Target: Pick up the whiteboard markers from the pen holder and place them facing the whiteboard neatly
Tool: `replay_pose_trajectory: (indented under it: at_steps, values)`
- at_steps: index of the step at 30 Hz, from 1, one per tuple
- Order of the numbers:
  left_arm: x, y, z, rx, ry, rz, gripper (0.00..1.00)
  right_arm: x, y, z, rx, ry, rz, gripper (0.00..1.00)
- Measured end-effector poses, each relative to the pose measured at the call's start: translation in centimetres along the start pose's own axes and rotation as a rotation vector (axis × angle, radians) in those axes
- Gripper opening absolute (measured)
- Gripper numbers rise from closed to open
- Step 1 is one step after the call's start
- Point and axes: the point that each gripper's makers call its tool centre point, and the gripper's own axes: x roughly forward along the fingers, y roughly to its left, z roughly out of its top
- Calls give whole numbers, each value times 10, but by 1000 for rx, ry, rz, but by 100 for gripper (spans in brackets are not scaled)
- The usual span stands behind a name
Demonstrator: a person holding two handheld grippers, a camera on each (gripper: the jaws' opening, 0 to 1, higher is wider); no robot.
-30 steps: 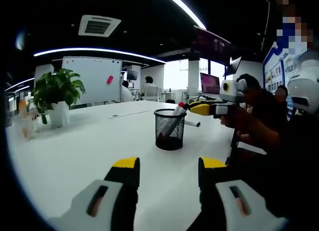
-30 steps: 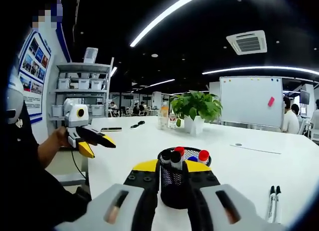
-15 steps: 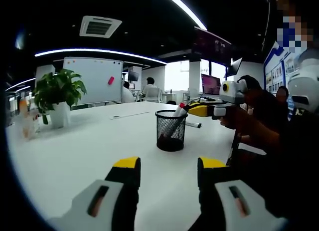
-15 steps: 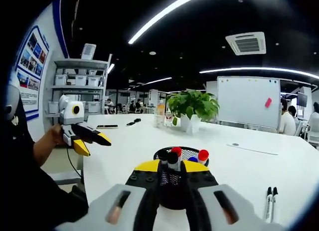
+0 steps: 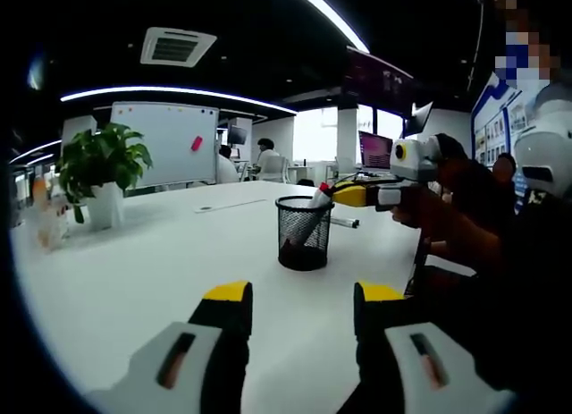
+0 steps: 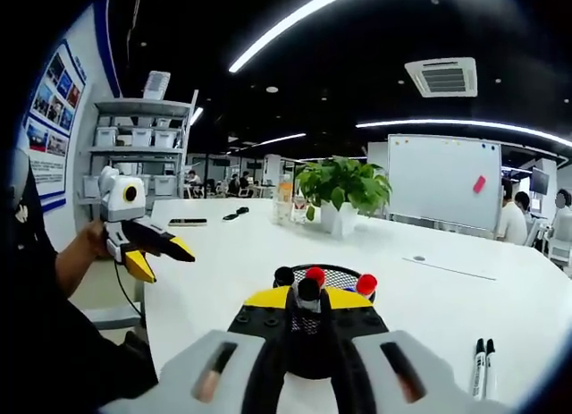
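Note:
The black mesh pen holder (image 5: 304,233) (image 6: 338,276) stands on the white table (image 5: 134,271). Several whiteboard markers stick out of it, with red caps (image 6: 365,283) and black caps (image 6: 284,276). My right gripper (image 6: 309,298) reaches over the holder, its yellow-tipped jaws drawn in on a black-capped marker (image 6: 308,290). In the left gripper view, the right gripper (image 5: 344,195) touches a leaning red-capped marker (image 5: 319,198). My left gripper (image 5: 295,298) (image 6: 165,260) hangs open and holds nothing, well short of the holder.
The whiteboard (image 5: 165,143) (image 6: 444,181) stands beyond the far end of the table. A potted plant (image 5: 103,168) (image 6: 344,186) sits near it. Two markers (image 6: 483,367) lie side by side on the table. People sit in the background.
The right gripper's jaws have narrowed around the black-capped marker and sit slightly higher over the holder. The left gripper has stayed put.

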Motion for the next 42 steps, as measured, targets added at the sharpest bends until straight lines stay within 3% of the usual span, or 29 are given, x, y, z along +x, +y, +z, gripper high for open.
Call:
replay_pose_trajectory:
  at_steps: [19, 42]
  values:
    - [1, -2, -3, -2, 7, -6, 47, 2, -2, 1, 51, -2, 1, 14]
    - [0, -2, -2, 0, 6, -6, 47, 3, 0, 4, 25, -7, -9, 13]
